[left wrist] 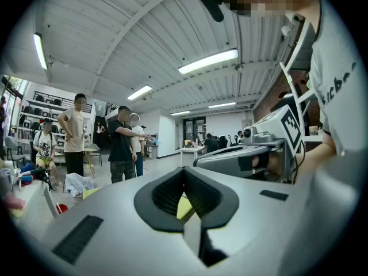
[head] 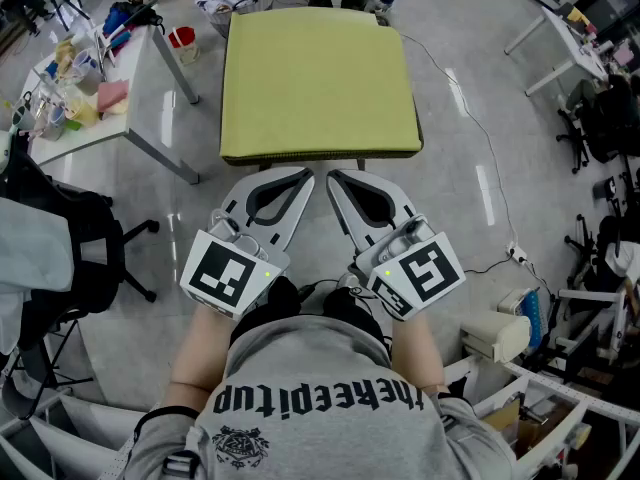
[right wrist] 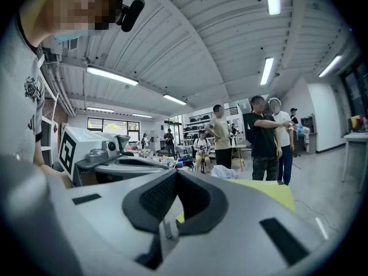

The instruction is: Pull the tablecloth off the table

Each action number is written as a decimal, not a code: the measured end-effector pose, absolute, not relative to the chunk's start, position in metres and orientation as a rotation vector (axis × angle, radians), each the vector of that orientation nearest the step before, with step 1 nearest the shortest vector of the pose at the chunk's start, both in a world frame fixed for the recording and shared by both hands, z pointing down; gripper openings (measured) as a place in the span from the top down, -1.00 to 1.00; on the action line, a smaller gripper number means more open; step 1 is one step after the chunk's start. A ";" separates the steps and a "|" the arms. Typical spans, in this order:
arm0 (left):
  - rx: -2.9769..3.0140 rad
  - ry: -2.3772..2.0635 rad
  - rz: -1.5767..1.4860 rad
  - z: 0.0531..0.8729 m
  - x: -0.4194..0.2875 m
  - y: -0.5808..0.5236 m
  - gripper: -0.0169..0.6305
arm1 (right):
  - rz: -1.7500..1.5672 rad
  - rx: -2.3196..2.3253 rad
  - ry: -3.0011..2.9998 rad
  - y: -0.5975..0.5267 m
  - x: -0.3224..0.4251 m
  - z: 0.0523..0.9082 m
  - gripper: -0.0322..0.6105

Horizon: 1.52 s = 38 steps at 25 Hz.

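Forearms reach forward from a grey T-shirt (head: pixel 320 388) at the bottom of the head view, each hand holding a gripper roughly level. The left gripper (head: pixel 305 174) and the right gripper (head: pixel 335 176) lie side by side, their marker cubes well apart and their tips angled in until they nearly meet. Each gripper's own view shows its jaws pressed together with nothing between the pads. Just beyond the tips, and apart from them, is the near edge of the yellow-green tablecloth (head: pixel 318 78). It lies flat and smooth over the whole top of the table (head: pixel 362 163), of which only a dark stub shows below the hem. To the left stands a white side table (head: pixel 135 83) with clutter at its far end and a red cup (head: pixel 181 38) beside it. A thin cable (head: pixel 470 118) runs across the pale floor on the right. Farther off, several people (right wrist: pixel 264 137) stand behind the covered table.
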State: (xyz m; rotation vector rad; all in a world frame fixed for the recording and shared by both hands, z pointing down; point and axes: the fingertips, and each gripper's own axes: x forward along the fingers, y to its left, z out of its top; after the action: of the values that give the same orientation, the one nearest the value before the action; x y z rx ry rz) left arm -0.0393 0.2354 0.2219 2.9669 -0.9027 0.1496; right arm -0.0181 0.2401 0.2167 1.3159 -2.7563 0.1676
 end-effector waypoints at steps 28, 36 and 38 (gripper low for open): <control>2.954 -0.880 0.134 0.232 -0.075 0.232 0.91 | 0.200 1.347 -2.756 0.237 -0.050 0.226 0.87; 2.970 -0.826 0.113 0.235 -0.095 0.230 0.91 | 0.204 1.431 -2.711 0.241 -0.066 0.226 0.87; 2.979 -0.814 0.102 0.235 -0.095 0.230 0.91 | 0.209 1.454 -2.696 0.243 -0.064 0.226 0.87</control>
State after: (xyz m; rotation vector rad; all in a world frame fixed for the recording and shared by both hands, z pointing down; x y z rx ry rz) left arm -0.0947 0.2304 0.2349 2.9787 -0.8145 0.1024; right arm -0.0643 0.2427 0.2263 1.4541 -2.6958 0.2091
